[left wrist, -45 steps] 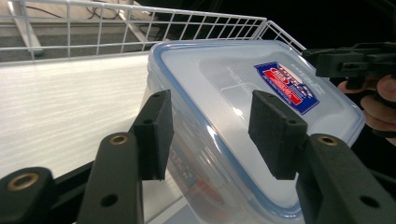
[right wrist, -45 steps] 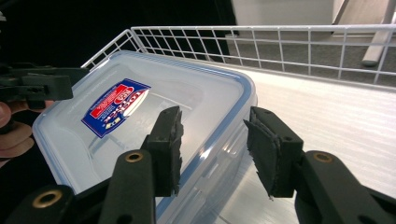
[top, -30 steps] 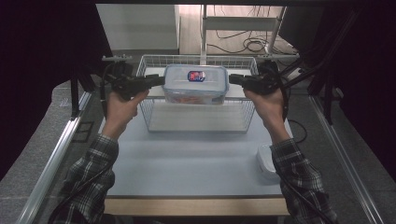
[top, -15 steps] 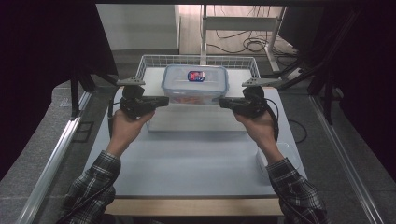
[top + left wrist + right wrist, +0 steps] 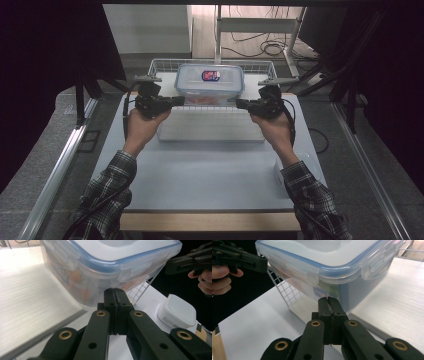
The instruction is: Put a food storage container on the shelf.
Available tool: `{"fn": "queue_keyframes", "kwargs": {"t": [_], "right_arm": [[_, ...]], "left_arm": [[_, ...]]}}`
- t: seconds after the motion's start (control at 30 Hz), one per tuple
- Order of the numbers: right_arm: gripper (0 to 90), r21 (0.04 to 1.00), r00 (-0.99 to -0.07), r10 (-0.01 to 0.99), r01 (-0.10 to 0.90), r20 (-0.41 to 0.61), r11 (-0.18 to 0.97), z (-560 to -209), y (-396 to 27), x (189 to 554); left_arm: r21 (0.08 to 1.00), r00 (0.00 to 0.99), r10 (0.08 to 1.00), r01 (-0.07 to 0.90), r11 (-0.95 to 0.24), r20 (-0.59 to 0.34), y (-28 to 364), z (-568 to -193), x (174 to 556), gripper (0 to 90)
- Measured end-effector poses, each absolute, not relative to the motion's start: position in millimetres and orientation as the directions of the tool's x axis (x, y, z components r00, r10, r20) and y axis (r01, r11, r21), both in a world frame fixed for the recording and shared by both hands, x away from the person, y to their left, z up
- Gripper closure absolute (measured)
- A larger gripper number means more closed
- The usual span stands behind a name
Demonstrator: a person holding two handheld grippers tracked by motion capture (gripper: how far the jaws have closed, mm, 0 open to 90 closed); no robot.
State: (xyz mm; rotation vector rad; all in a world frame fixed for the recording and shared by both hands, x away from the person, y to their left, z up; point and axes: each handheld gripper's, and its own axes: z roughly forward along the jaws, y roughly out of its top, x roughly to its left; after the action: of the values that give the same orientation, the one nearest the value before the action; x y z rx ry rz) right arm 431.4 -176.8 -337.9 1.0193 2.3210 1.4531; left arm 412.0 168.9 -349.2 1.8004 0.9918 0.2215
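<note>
Both tools (image 5: 172,101) (image 5: 243,104) drew back from the container (image 5: 210,81).

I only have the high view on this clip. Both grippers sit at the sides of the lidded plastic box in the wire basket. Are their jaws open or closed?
Observer: The left gripper has its jaws pressed together, with nothing between them.
Operator: And the right one?
Observer: The right gripper is shut too, its tips just short of the plastic box.
Operator: Is the lid clipped down?
Observer: The side latch flaps lie folded flat against the box wall below the blue rim.
Operator: Anything else near the box?
Observer: A small white lidded container sits on the table beyond the wire basket.
</note>
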Motion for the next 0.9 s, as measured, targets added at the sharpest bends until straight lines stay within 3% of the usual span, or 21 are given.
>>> {"fn": "queue_keyframes", "kwargs": {"t": [0.4, 0.7, 0.9], "right_arm": [[89.2, 0.856, -0.707, 0.681, 0.46, 0.191, 0.238, -340, -176, 446], [87.7, 0.863, -0.726, 0.663, 0.441, 0.183, 0.246, -339, -176, 438], [78.6, 0.863, -0.751, 0.637, 0.428, 0.175, 0.267, -345, -180, 423]], "left_arm": [[0.833, 0.636, 0.717, 0.534, -0.143, -0.285, 164, -349, 424, 89.0], [0.834, 0.655, 0.696, 0.532, -0.146, -0.296, 164, -353, 411, 85.9], [0.832, 0.677, 0.688, 0.519, -0.196, -0.26, 164, -365, 390, 72.2]]}}
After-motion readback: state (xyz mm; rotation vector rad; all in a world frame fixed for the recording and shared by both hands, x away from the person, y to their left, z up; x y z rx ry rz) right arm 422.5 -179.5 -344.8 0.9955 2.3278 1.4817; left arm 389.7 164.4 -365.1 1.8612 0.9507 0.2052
